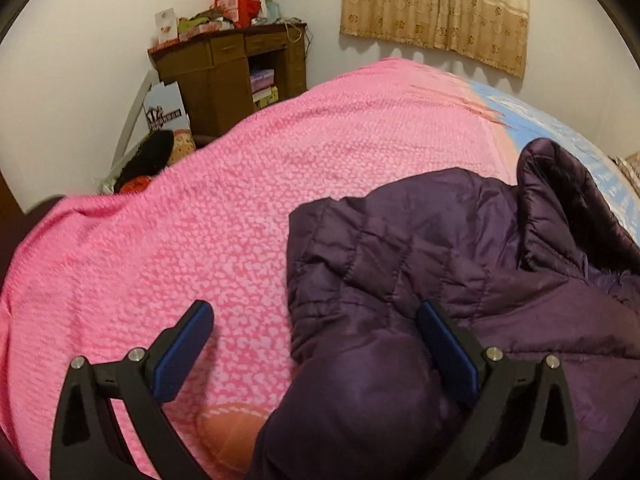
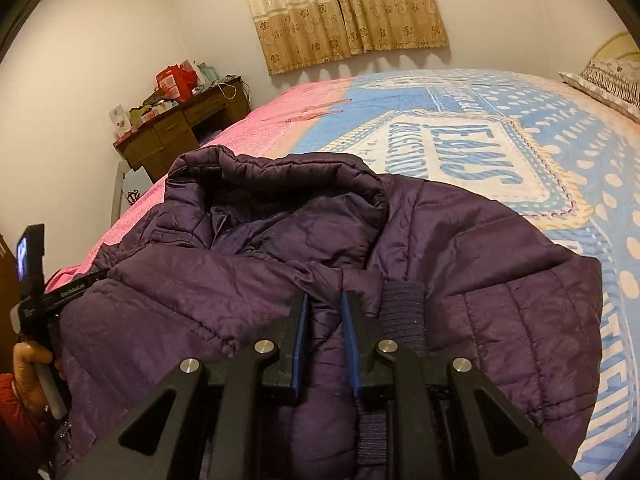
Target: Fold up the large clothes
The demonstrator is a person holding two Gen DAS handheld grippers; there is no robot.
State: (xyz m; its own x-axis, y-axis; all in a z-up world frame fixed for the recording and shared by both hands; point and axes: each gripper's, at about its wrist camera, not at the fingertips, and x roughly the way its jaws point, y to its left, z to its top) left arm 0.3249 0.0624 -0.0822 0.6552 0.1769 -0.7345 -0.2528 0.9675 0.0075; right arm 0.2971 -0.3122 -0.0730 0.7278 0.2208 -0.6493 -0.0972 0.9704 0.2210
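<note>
A dark purple quilted jacket (image 2: 460,264) lies spread on the bed, collar (image 2: 280,176) towards the far wall. My right gripper (image 2: 325,300) is shut on a fold of the jacket's fabric, just left of a ribbed cuff (image 2: 402,312). My left gripper (image 1: 316,320) stands wide open low over the jacket's (image 1: 420,240) left edge. Its right finger (image 1: 444,344) is over the purple fabric and its left finger (image 1: 192,340) over the pink cover; the pads press on nothing. A hand (image 2: 28,364) holds that tool beside the jacket's left side.
The pink textured cover (image 1: 200,220) meets a blue printed cover (image 2: 520,128) on the bed. A cluttered brown desk (image 1: 228,68) stands in the far corner, bags on the floor beside it. Curtains (image 1: 436,4) hang on the far wall. A pillow (image 2: 608,80) lies at the right.
</note>
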